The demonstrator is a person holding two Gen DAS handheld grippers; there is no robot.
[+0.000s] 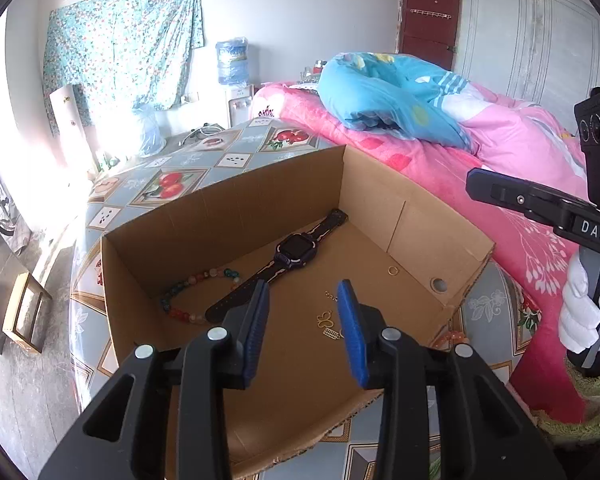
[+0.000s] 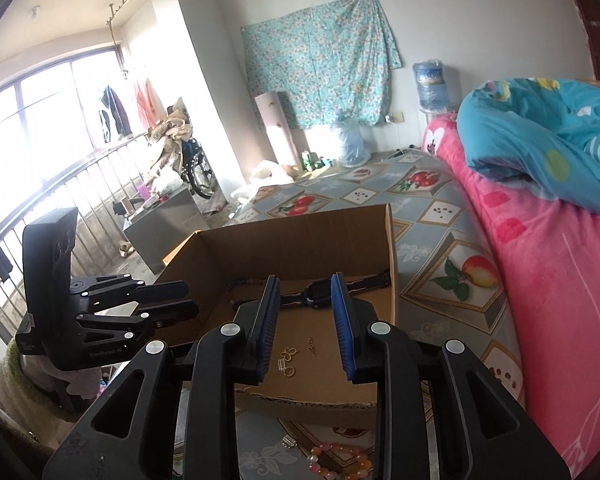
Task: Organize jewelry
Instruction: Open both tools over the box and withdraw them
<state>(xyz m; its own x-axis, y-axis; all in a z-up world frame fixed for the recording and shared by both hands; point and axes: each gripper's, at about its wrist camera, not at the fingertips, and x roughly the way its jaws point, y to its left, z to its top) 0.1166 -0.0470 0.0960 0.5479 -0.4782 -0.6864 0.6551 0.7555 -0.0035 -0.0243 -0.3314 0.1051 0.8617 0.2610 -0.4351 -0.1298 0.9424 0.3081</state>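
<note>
An open cardboard box [image 1: 236, 216] lies on the table. Inside lie a dark purple watch [image 1: 294, 250], a multicoloured bead bracelet [image 1: 196, 292], a gold ring [image 1: 393, 270], a small chain piece [image 1: 331, 295] and gold butterfly charms [image 1: 326, 322]. My left gripper [image 1: 304, 316] is open and empty above the charms. My right gripper [image 2: 305, 312] is open and empty above the box's near edge [image 2: 300, 398], over the charms [image 2: 287, 358]. An orange-pink bead bracelet [image 2: 340, 460] and a small silver clasp piece [image 2: 289, 442] lie on the tablecloth outside the box, below the right gripper.
The fruit-patterned tablecloth [image 2: 440, 264] covers the table. A bed with a pink blanket [image 1: 440, 160] and blue quilt [image 1: 388, 92] borders the table's right side. A clear bag [image 1: 148, 128] stands at the far end. The table's left edge drops to the floor [image 1: 16, 380].
</note>
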